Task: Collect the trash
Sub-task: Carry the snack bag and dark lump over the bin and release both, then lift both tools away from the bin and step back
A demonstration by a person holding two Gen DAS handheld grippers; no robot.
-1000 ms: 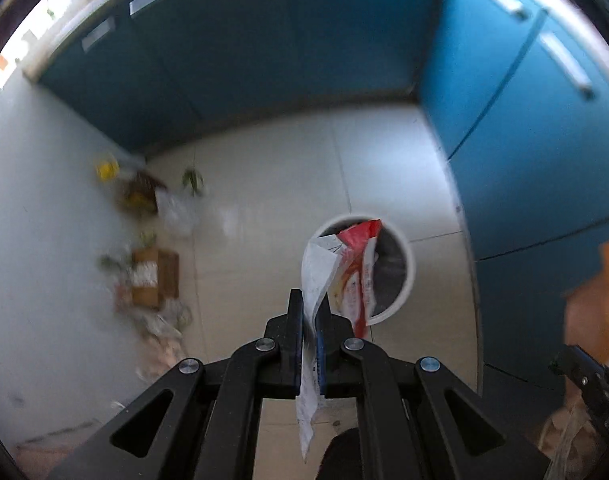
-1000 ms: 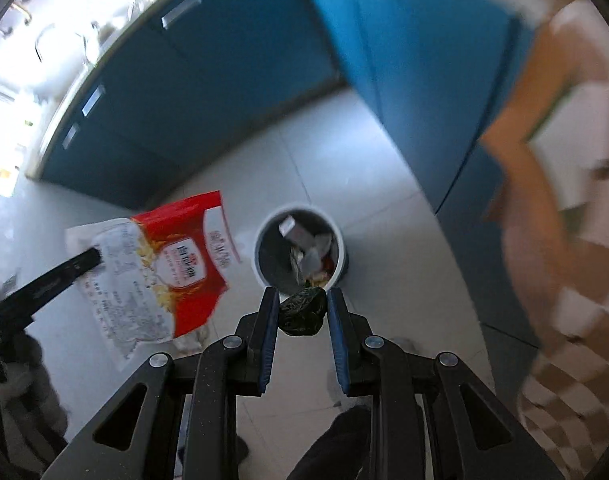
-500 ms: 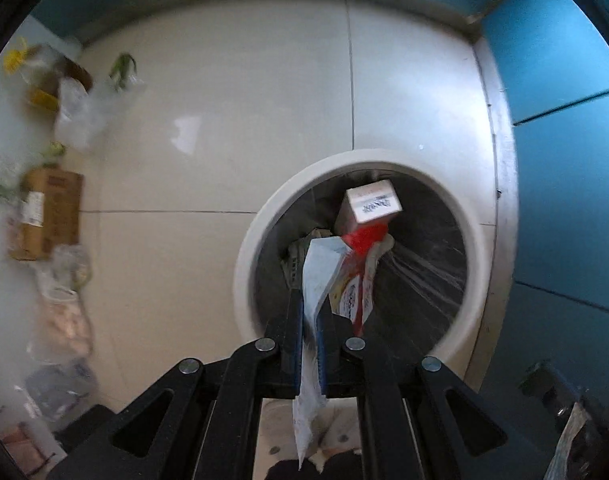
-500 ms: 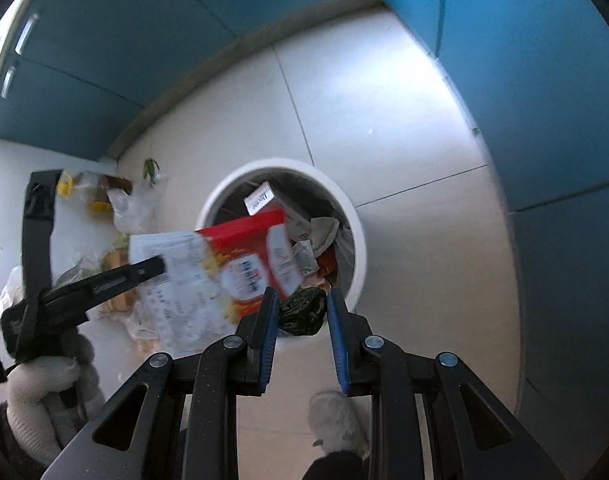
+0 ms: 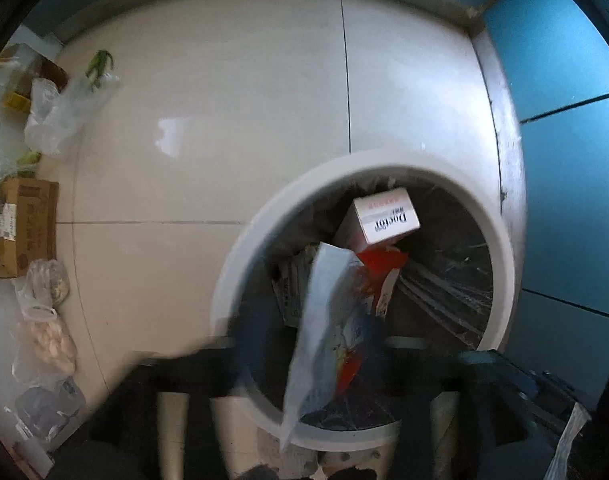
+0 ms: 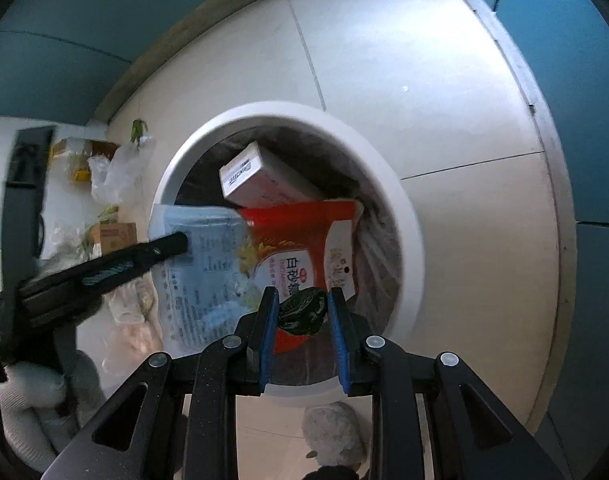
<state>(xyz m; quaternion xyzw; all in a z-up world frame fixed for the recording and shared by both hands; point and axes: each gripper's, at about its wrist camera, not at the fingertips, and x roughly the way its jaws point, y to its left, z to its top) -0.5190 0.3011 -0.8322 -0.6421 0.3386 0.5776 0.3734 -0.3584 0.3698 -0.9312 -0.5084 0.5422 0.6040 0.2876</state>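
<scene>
Blue cabinet fronts (image 6: 64, 28) and pale floor tiles (image 5: 224, 120) surround a round white-rimmed waste bin (image 6: 412, 240), in which a white carton (image 6: 260, 180) lies. Over the bin's mouth a red-and-white plastic packet (image 6: 264, 248) is seen at the left gripper (image 5: 304, 344); blur hides its jaws. A crumpled dark wad (image 6: 303, 311) is pinched between the nearly closed fingers of the right gripper (image 6: 303, 320).

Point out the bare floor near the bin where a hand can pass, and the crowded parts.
Bare tiles lie beyond the bin, up to the blue cabinets. A narrower strip runs between the bin and the cabinets. Along the wall it is crowded: plastic bags and a cardboard box. The bin mouth holds a white box and the sugar bag.
</scene>
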